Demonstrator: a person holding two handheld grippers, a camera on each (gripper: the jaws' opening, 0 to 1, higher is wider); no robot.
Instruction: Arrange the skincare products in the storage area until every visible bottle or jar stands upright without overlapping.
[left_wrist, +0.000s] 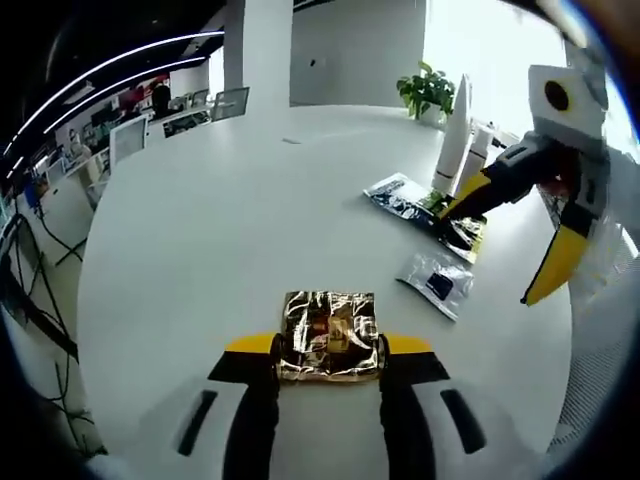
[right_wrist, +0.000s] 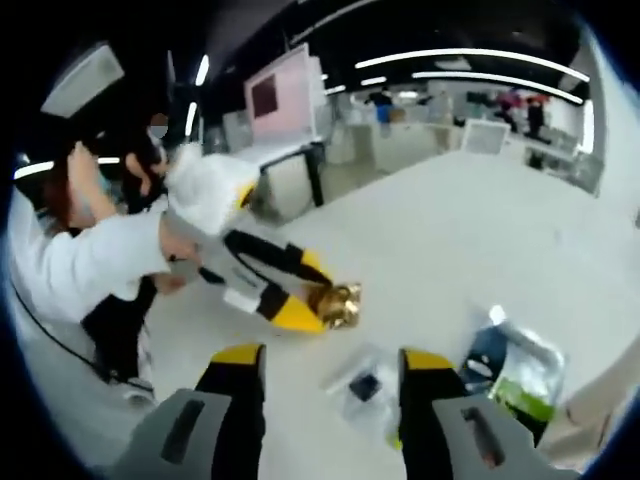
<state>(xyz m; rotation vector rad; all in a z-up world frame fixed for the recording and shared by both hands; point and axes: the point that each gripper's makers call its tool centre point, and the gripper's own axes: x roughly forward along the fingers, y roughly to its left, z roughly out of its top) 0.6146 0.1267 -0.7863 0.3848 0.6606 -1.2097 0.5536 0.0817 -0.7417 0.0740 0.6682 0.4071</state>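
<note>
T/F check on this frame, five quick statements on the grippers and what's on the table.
1. The left gripper is shut on a crinkled gold foil packet. True.
2. The right gripper holds a bottle. False: it is open, hanging above a small clear sachet with a dark insert.
3. Two tall white bottles stand upright near the far edge of the white round table. True.
4. The green potted plant lies tipped over. False: it stands upright behind the bottles.
5. The gold packet rests among the other sachets. False: it sits apart from them, between the left fingers.
</note>
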